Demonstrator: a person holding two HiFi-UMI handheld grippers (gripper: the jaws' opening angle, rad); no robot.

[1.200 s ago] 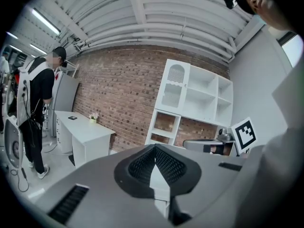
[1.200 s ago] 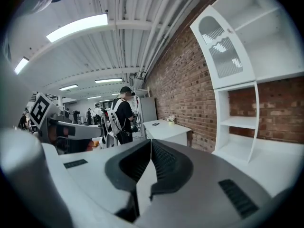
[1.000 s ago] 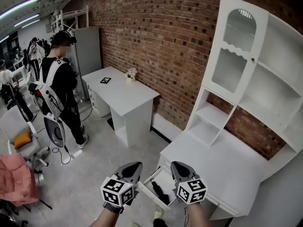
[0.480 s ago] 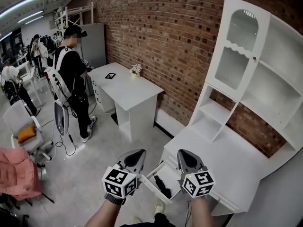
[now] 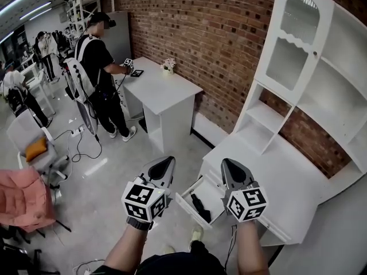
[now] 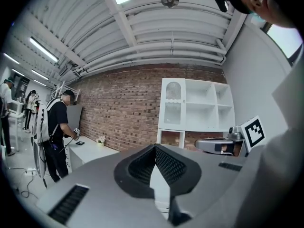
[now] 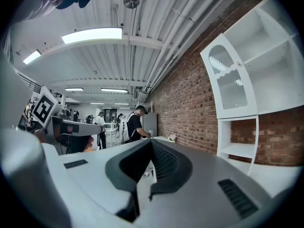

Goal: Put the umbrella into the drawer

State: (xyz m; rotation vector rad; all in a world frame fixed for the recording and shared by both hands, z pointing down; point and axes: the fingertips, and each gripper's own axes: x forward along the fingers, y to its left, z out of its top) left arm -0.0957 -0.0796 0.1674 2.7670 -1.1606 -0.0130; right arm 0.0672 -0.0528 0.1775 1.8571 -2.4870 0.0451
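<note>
A black folded umbrella (image 5: 200, 207) lies inside the open drawer (image 5: 187, 204) of the white desk (image 5: 287, 188), low in the head view. Both grippers are held level in the air above the drawer, one to each side of it. My left gripper (image 5: 163, 167) is shut and holds nothing; in the left gripper view its jaws (image 6: 155, 147) meet at the tips. To the right of the drawer, my right gripper (image 5: 231, 169) is also shut and empty, and the right gripper view shows its tip (image 7: 152, 142) pointing along the brick wall.
A white hutch with shelves (image 5: 298, 79) stands on the desk against the brick wall (image 5: 218, 39). Further back a person (image 5: 100, 67) stands at a second white table (image 5: 166, 93). At the left, a chair carries pink cloth (image 5: 23, 196). Cables lie on the floor.
Both grippers have risen above the open drawer, still shut. The person in black has walked from the left to the far white table.
</note>
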